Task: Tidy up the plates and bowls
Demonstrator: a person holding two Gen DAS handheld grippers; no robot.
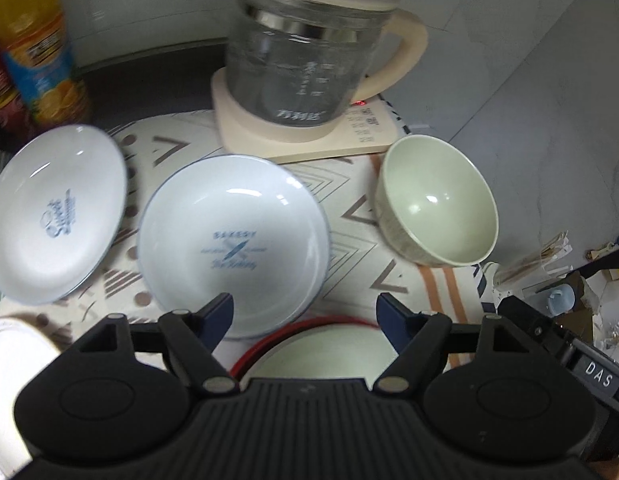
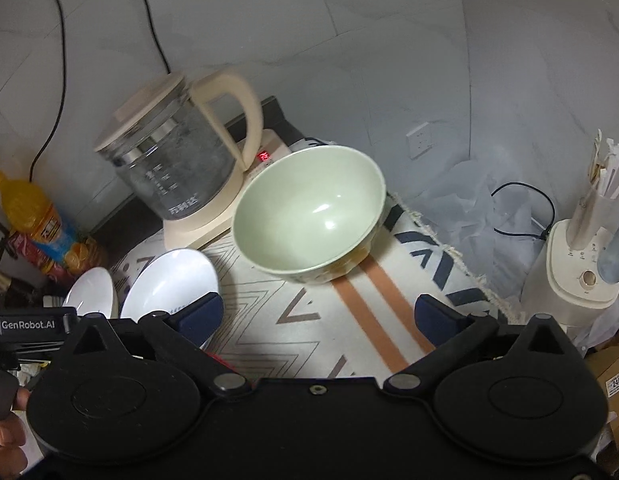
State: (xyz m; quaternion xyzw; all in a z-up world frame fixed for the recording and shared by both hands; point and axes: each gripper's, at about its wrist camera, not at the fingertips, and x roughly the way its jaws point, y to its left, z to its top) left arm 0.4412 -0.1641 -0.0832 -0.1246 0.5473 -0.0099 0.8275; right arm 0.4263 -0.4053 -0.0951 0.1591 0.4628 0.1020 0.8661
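left tongs (image 1: 305,314) gape, hiding half a red-rimmed plate (image 1: 329,340) beneath.

Left tongs (image 1: 305,312), right tongs (image 2: 317,316) agape.

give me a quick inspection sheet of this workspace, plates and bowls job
surface: patterned cloth with chevrons and orange stripes covers the table.
job's things: two white plates with blue print, one left, one centre; green bowl upright on the cloth, apart from the plates; red-rimmed dish partly hidden beneath the left gripper.
clutter: glass kettle on its cream base, red display lit; orange drink bottle.
grippers: left gripper open, nothing between the fingers; right gripper open, empty.
cables: two black cords on the wall; another at right.
surroundings: grey tiled walls; cream appliance at right.
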